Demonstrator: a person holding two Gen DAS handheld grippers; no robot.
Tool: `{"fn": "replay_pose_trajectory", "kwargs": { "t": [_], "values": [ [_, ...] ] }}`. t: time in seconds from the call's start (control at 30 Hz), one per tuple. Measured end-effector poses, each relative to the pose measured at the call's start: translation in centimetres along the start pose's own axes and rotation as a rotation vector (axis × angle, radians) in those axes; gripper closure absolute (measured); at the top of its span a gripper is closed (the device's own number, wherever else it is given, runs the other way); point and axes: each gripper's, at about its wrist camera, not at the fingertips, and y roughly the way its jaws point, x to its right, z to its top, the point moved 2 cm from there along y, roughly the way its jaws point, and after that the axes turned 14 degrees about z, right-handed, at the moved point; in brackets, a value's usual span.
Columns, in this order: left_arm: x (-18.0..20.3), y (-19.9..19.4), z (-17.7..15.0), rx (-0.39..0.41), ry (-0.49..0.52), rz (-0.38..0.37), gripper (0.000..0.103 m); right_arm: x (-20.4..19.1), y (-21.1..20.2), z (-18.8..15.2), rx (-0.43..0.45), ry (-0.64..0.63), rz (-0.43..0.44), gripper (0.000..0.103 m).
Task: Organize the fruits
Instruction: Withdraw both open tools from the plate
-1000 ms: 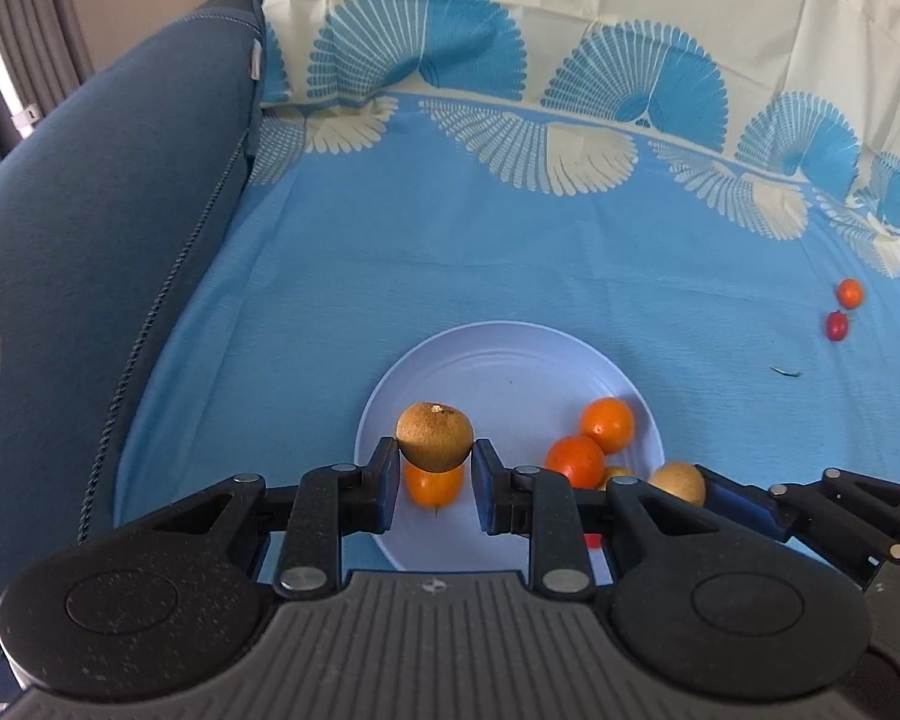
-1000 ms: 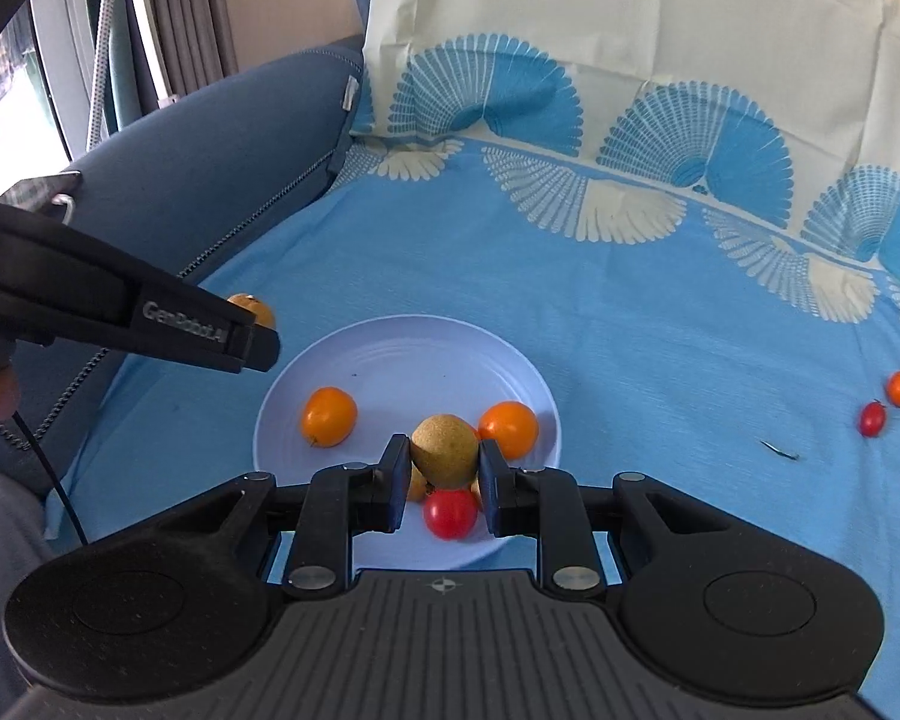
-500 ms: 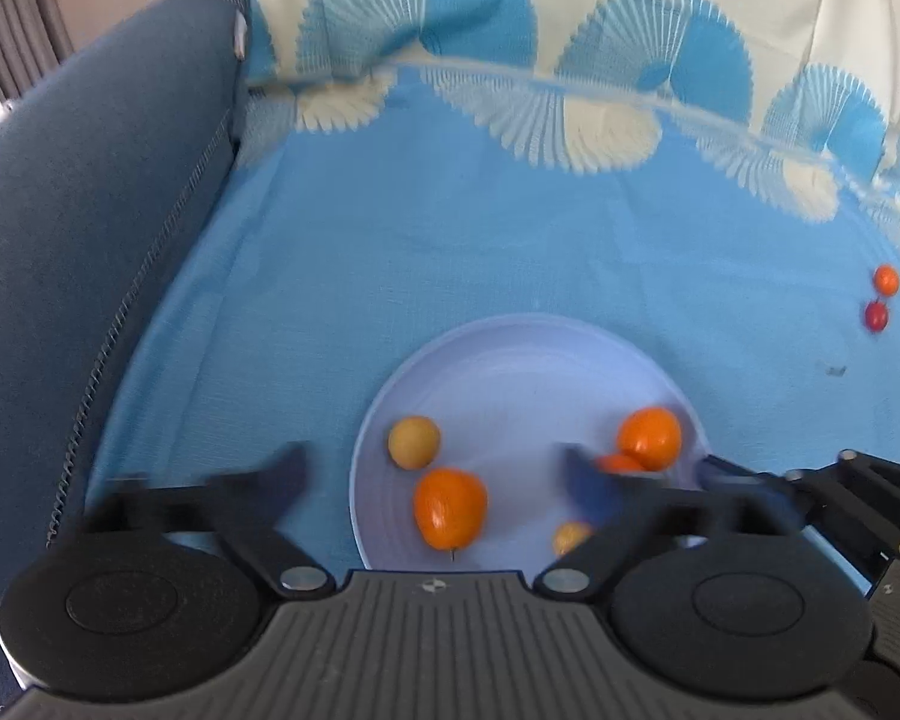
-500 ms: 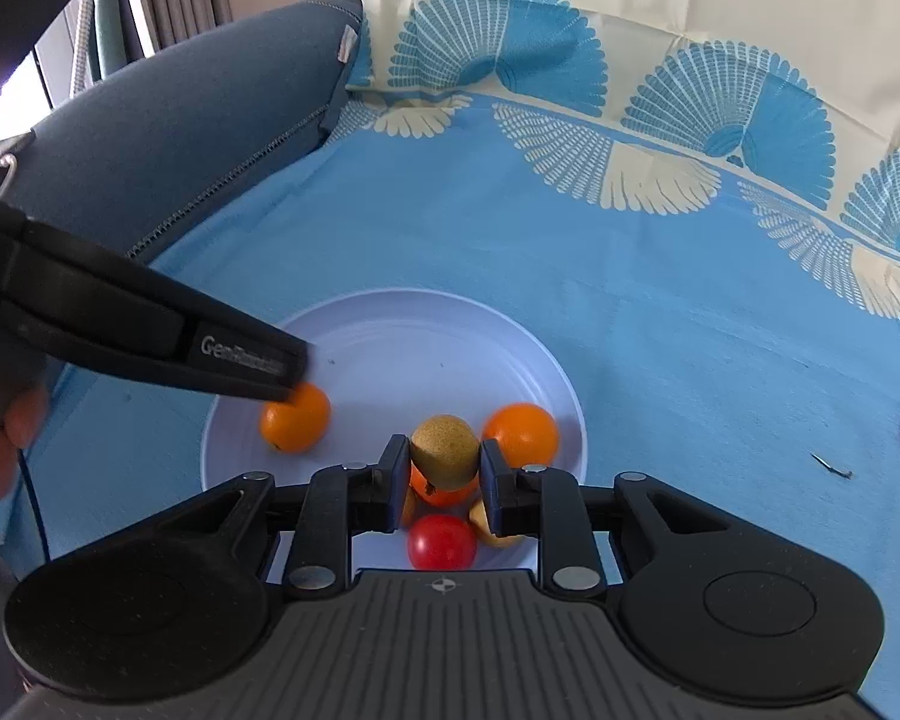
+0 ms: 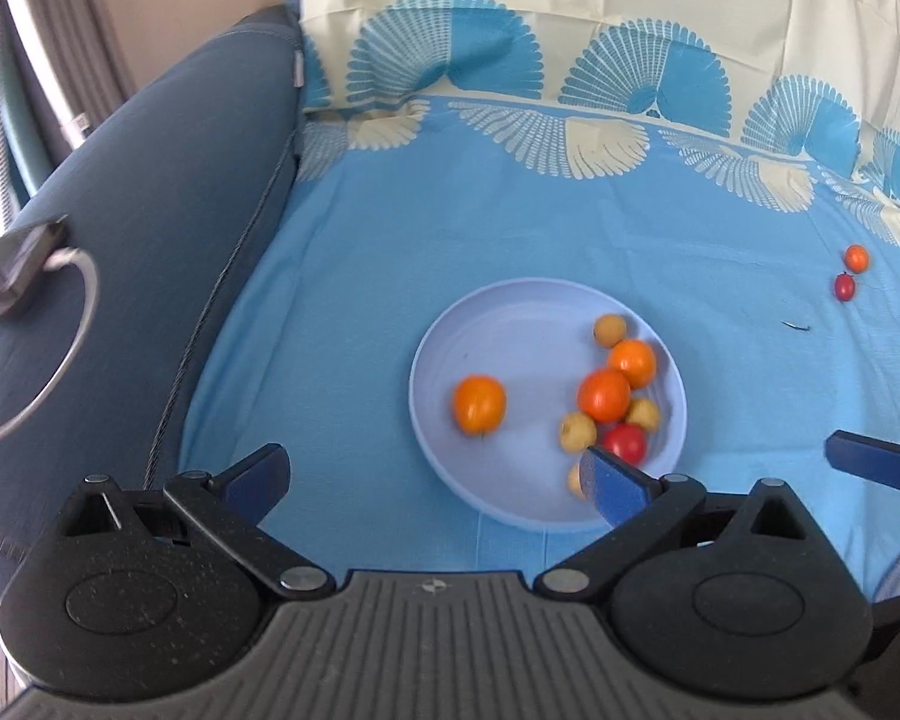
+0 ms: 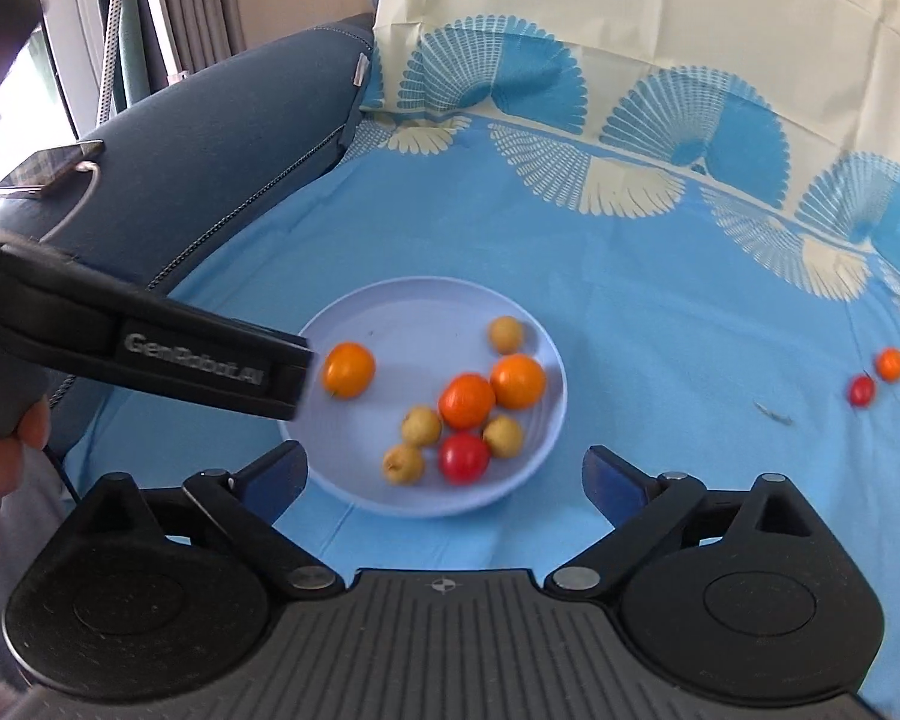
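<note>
A pale blue plate [image 5: 546, 312] [image 6: 414, 306] on the blue cloth holds several fruits: orange tomatoes [image 5: 479, 403] [image 6: 348, 369], a red tomato [image 5: 625, 443] [image 6: 463, 457] and small tan fruits [image 5: 609, 330] [image 6: 506, 334]. One orange [image 5: 856, 257] [image 6: 890, 363] and one red cherry tomato [image 5: 845, 287] [image 6: 861, 390] lie on the cloth far right. My left gripper [image 5: 435, 477] is open and empty at the plate's near left edge; its finger also shows in the right wrist view [image 6: 150, 354]. My right gripper [image 6: 444, 474] is open and empty just before the plate.
A dark blue sofa arm [image 5: 120, 228] [image 6: 210, 144] runs along the left, with a phone and cable [image 5: 12, 258] [image 6: 48, 168] on it. A patterned cloth covers the backrest [image 5: 570, 30]. A small dark scrap [image 5: 797, 327] lies on the cloth.
Both grippers opened and dropped their tan fruits onto the plate, then drew back and up. The fruits on the plate rolled and look slightly blurred.
</note>
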Motion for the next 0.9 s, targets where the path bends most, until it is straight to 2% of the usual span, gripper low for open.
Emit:
{"fn": "replay_pose_trajectory", "kwargs": {
  "t": [0.17, 0.4, 0.9],
  "values": [
    [-1.5, -2.9, -2.1, 0.008, -0.026, 0.003, 0.000, -1.2, -3.3, -1.4, 0.034, 0.010, -0.021, 0.002],
    [-2.8, -7.1, -3.8, 0.069, -0.065, 0.007, 0.000, -2.5, -7.1, -3.1, 0.104, 0.021, -0.056, 0.001],
    [-3.1, -12.9, -6.7, 0.159, -0.069, 0.008, 0.000, -4.3, -13.3, -5.7, 0.235, -0.005, -0.078, 0.001]
  ]
}}
